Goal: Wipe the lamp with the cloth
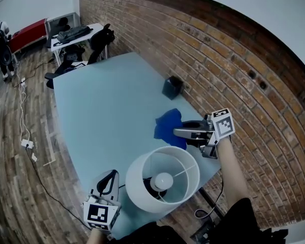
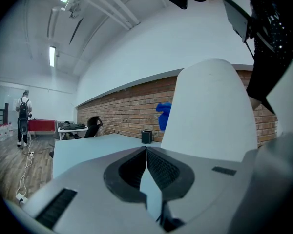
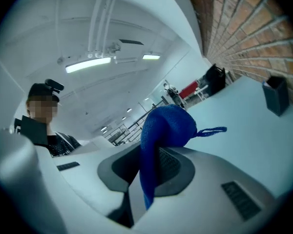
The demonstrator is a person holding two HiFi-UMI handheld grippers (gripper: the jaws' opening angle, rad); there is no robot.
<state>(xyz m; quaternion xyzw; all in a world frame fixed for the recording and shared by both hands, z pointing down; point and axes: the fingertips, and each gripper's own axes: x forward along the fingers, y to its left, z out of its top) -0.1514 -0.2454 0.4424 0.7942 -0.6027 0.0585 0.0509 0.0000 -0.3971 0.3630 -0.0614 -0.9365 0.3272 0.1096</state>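
The lamp [image 1: 162, 179] stands at the near end of the table, its white shade open at the top with the bulb showing inside. A blue cloth [image 1: 169, 126] hangs just beyond it, with my right gripper [image 1: 178, 132] shut on it. In the right gripper view the cloth [image 3: 163, 128] bulges up out of the pinched jaws of the gripper [image 3: 149, 152]. My left gripper [image 1: 111, 175] is to the left of the shade, shut and empty. In its own view the left gripper [image 2: 146, 150] has the lamp shade [image 2: 210, 111] close on its right and the cloth [image 2: 164, 115] behind.
A small black box [image 1: 172, 87] stands on the light blue table [image 1: 107, 100] near the brick wall. Beyond the table's far end are a black chair [image 1: 101, 39] and a desk. A person [image 1: 0, 39] stands far off, and cables lie on the wooden floor.
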